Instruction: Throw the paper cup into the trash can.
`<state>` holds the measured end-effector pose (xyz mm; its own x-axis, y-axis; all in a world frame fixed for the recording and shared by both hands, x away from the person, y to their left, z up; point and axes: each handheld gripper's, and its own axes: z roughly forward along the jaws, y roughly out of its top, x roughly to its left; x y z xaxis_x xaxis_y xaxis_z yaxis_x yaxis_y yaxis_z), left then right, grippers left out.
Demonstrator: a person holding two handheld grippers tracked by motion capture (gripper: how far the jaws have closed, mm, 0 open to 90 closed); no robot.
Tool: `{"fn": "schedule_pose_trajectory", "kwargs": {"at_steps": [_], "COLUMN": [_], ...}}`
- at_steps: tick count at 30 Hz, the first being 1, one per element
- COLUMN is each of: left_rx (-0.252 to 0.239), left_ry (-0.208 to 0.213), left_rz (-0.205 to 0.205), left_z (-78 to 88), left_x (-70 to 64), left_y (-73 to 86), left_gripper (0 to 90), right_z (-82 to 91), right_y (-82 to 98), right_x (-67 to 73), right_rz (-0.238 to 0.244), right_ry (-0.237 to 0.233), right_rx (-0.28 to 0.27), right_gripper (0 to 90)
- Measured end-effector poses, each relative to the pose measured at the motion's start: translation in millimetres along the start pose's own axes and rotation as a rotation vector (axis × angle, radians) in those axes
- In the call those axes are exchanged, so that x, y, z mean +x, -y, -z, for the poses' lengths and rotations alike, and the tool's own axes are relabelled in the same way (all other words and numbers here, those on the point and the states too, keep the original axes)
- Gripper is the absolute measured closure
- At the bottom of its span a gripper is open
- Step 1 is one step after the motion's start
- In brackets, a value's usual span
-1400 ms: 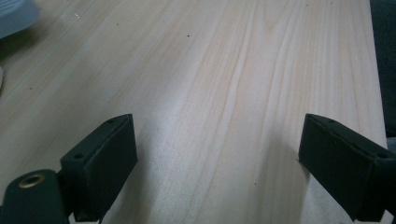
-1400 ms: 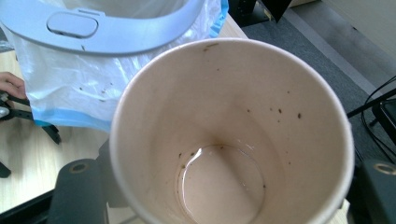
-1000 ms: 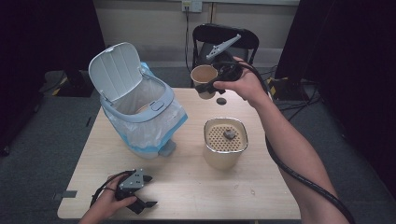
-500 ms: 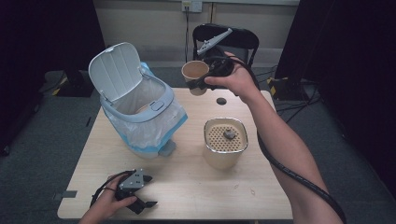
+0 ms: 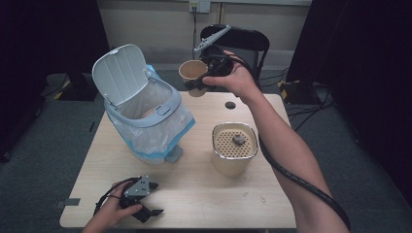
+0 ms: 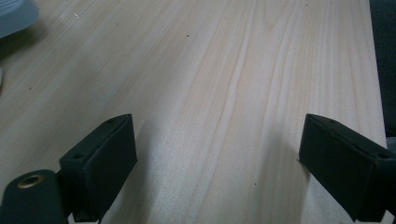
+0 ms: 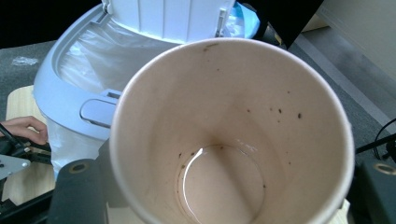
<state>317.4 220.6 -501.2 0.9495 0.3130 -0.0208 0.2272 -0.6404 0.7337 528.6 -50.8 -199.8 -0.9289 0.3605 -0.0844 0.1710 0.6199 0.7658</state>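
The paper cup (image 5: 193,73) hung in the air above the table's far edge, clamped by its side wall in the right gripper (image 5: 206,80), tipped so its mouth faced toward the open bin. From the right gripper view the cup (image 7: 229,140) was nearly empty, with a thin wet film at the bottom and dark specks on the inner wall. Compared with a second earlier, the cup had travelled leftward along the far edge and a little higher, drawing away from the strainer canister and closer to the bin's rim; the grip had not altered. That drift suggested the drained cup was being carried to the trash, with the drop not yet made. The white bin (image 5: 145,119), lid raised and lined with a clear bag, stood near the table's far left corner, its opening just left of and below the cup. The beige canister (image 5: 234,150) with its perforated insert and a dark lump on top sat toward the right edge. A small dark disc (image 5: 230,105) lay near the far edge. The left gripper (image 5: 143,201) rested at the near left corner, jaws spread wide over bare wood and holding nothing, in the same place as before.
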Motion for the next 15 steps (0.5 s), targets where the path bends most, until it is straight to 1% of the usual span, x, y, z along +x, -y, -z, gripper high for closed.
{"fn": "schedule_pose_trajectory", "kwargs": {"at_steps": [5,15], "left_rx": [0.0,-0.001], "left_ry": [0.0,0.0], "left_rz": [0.001,0.0], "left_z": [0.0,0.0], "left_x": [-0.1,-0.1], "left_y": [0.0,0.0], "left_gripper": [10.4,10.4], "right_z": [-5.2,-17.4], "right_y": [-8.7,-18.6], "right_x": [6.7,17.5], "right_rz": [0.021,0.036], "right_ry": [-0.013,-0.039], "right_rx": [-0.001,-0.011], "right_gripper": [27.2,27.2]}}
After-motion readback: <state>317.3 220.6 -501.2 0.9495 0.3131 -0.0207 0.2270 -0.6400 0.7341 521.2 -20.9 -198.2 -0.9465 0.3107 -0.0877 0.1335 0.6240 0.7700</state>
